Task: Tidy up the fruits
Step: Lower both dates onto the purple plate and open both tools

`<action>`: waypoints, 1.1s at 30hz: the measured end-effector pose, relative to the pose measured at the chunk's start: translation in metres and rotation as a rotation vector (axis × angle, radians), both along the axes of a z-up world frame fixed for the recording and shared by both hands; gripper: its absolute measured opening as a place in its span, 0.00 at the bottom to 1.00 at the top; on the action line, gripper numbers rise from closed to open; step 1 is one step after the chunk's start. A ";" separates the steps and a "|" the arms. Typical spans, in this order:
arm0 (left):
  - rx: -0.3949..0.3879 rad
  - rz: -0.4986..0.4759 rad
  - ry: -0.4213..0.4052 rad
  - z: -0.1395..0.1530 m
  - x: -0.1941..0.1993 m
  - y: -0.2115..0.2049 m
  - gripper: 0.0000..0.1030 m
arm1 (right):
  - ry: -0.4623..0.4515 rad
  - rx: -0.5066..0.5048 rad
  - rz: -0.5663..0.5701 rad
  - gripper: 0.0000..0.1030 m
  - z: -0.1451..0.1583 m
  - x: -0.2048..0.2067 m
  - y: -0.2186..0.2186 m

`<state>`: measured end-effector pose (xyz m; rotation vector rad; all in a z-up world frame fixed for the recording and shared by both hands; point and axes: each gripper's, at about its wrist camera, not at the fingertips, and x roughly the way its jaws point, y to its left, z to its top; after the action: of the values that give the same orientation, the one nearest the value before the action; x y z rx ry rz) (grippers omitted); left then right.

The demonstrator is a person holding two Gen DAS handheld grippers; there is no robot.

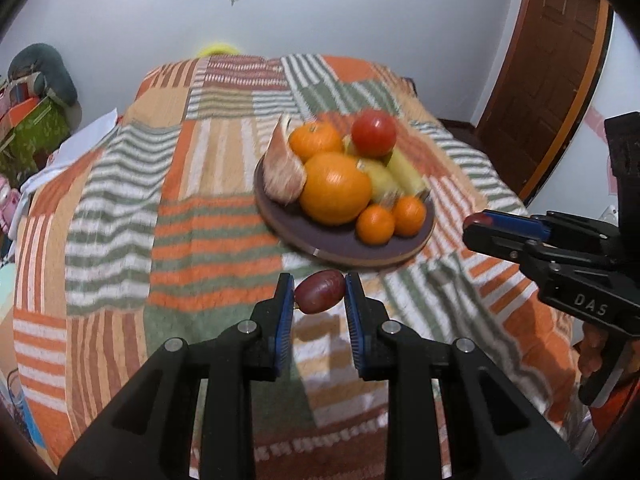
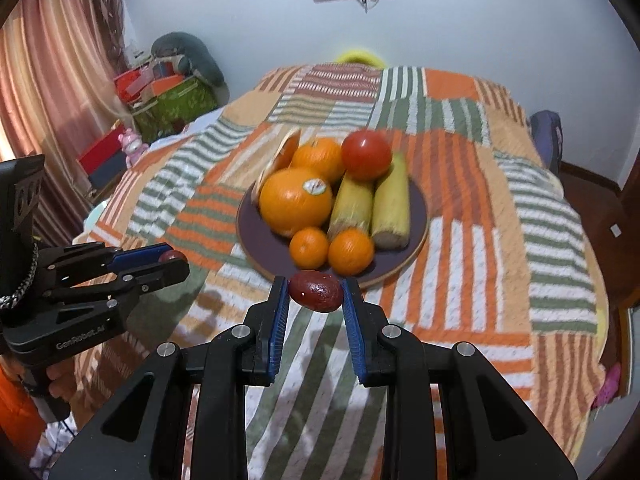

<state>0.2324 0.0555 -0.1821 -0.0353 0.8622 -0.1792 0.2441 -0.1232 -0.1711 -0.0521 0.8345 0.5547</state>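
Striped bedspread (image 1: 120, 200) | left gripper (image 1: 320, 294) clamps grape (image 1: 320, 292) crosswise | right gripper (image 2: 316, 292) clamps date (image 2: 316, 291) crosswise

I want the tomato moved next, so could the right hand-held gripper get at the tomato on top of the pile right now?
Probably not yet: the right hand-held gripper is shut on a dark red fruit. The tomato itself sits exposed atop the plate, nothing covering it.

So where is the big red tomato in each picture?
Left wrist view: the red tomato sits on top of the fruit pile, at the far right of the plate.
Right wrist view: the tomato tops the pile, just above the two corn cobs.
Shared landmark: the big orange, in front of it.
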 end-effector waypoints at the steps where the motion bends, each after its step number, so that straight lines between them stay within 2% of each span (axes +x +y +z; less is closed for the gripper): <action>1: -0.002 -0.003 -0.006 0.002 0.003 -0.002 0.24 | -0.008 0.003 -0.003 0.24 0.002 0.002 -0.001; 7: -0.034 -0.020 -0.039 0.011 0.021 -0.008 0.24 | -0.041 0.024 -0.017 0.24 0.010 0.018 -0.004; 12: -0.037 -0.019 -0.039 0.007 0.035 -0.009 0.24 | -0.052 0.031 -0.018 0.24 0.010 0.033 0.000; 21: -0.041 -0.015 0.010 -0.018 0.064 -0.006 0.24 | -0.024 0.015 0.017 0.24 -0.012 0.052 0.020; 29: -0.060 -0.016 0.045 -0.035 0.074 -0.008 0.24 | -0.003 0.010 0.020 0.24 -0.021 0.062 0.021; 31: -0.072 -0.017 0.056 -0.037 0.075 -0.008 0.25 | 0.007 0.009 0.023 0.26 -0.023 0.063 0.021; 33: -0.076 -0.017 0.061 -0.037 0.076 -0.008 0.28 | 0.010 0.013 0.018 0.35 -0.024 0.063 0.020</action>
<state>0.3085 0.0477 -0.2193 -0.1051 0.9164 -0.2273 0.3073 -0.1032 -0.1946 -0.0447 0.8406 0.5776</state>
